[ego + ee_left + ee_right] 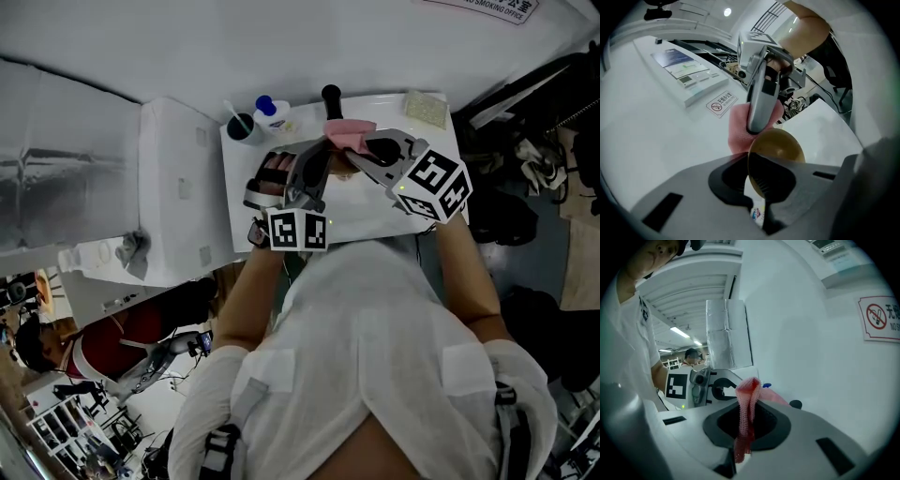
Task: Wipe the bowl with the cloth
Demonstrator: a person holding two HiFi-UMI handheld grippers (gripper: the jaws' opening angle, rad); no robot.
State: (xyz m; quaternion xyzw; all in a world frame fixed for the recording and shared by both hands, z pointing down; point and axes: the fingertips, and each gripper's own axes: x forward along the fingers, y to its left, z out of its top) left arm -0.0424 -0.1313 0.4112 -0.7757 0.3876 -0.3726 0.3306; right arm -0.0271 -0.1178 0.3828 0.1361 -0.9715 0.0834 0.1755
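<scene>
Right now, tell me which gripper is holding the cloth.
The right gripper: pink cloth pinched in its jaws; the left gripper clamps the bowl by its rim.

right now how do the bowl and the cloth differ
The bowl is golden-brown, smooth and rigid; the cloth is pink, textured and limp. The bowl is pinched by its rim in the left tool; the cloth hangs folded in the right tool. Both are gripped by shut tools.

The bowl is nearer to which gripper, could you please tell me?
Left. The left gripper is shut on the bowl's rim; the right gripper, shut on the cloth, sits just beyond that rim.
</scene>
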